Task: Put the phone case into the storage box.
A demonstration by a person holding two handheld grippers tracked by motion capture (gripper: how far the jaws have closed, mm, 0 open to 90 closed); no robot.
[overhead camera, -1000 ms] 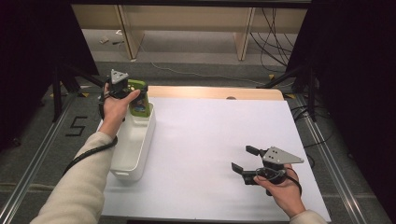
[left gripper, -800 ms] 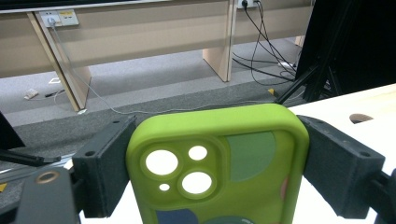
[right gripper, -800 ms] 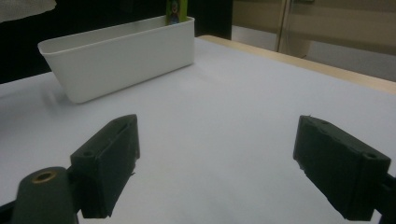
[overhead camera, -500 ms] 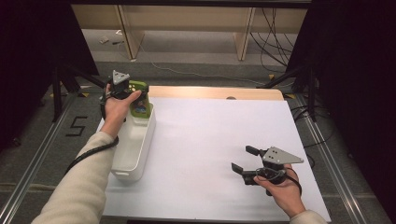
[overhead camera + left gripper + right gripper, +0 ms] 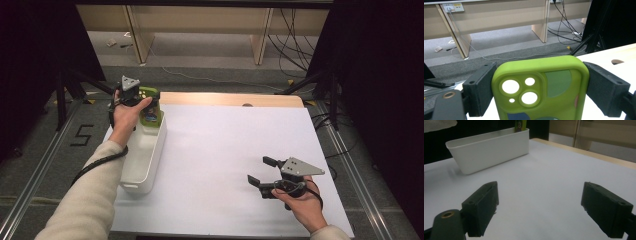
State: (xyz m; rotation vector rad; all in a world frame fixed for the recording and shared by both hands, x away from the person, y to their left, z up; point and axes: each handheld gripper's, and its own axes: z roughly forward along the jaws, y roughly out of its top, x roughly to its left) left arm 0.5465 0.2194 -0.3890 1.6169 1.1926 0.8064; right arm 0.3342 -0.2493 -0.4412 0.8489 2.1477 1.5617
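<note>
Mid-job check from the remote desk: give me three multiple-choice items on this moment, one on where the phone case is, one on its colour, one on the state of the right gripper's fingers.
1. Where is the phone case?
A. Flat on the white table near the right gripper
B. Between the left gripper's fingers, at the far end of the white bin
C. On the floor beyond the table

2. What is the main colour of the phone case?
A. Lime green
B. Red
C. Black

3. How do the fingers of the right gripper stand?
A. Shut on the bin's rim
B. Shut on the phone case
C. Open, with nothing between them

Key: 1 B, the left gripper view shows both fingers against the case's sides. 2 A, the case is green in all three views. 3 C, the right gripper view shows bare table between the fingers.
</note>
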